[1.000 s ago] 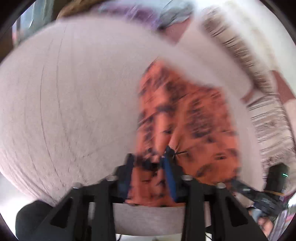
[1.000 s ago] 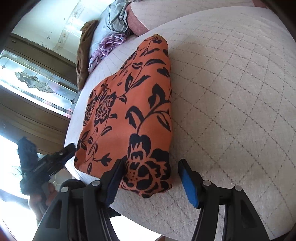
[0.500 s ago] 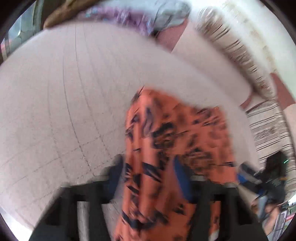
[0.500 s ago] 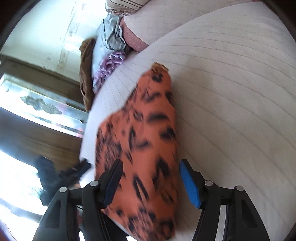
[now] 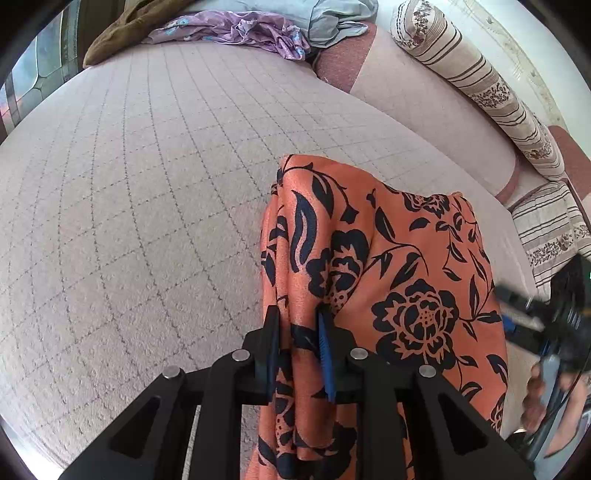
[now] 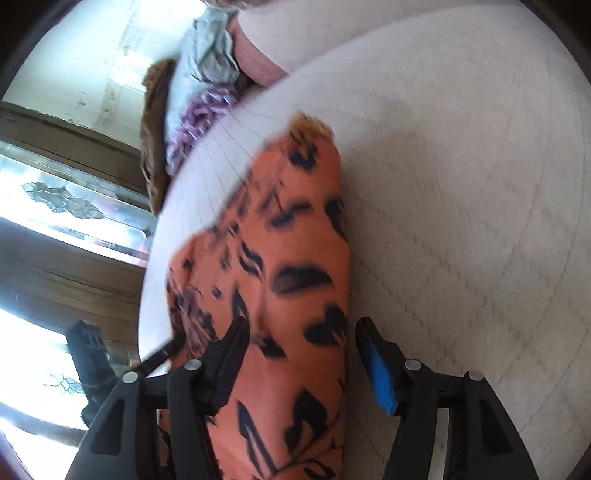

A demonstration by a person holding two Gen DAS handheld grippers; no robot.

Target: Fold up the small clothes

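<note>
Left wrist view: the left hand-held gripper [image 5: 300, 345] is nipped narrow on a gathered edge of the orange floral garment [image 5: 388, 280], its blue pads pressing a bunched fold. From the grip the cloth runs forward and to the right, partly spread on the quilted bed [image 5: 147, 192], with a tail hanging below the jaws toward the camera. Its long axis runs away from this hand-held gripper, the far corner pointing to the pile of other clothes [image 5: 236, 29] at the bed's far end. To do the step well, I judge, the grip should stay firm and the edge be carried level, so the layers do not slide apart.

Right wrist view: the right hand-held gripper [image 6: 299, 354] stands fairly wide, jaws either side of the garment's near end without pressing it; the cloth passes between them. The long axis again leads forward, narrowing to a far tip. This hand should probably close on the matching edge before any lift, keeping both corners even.
</note>
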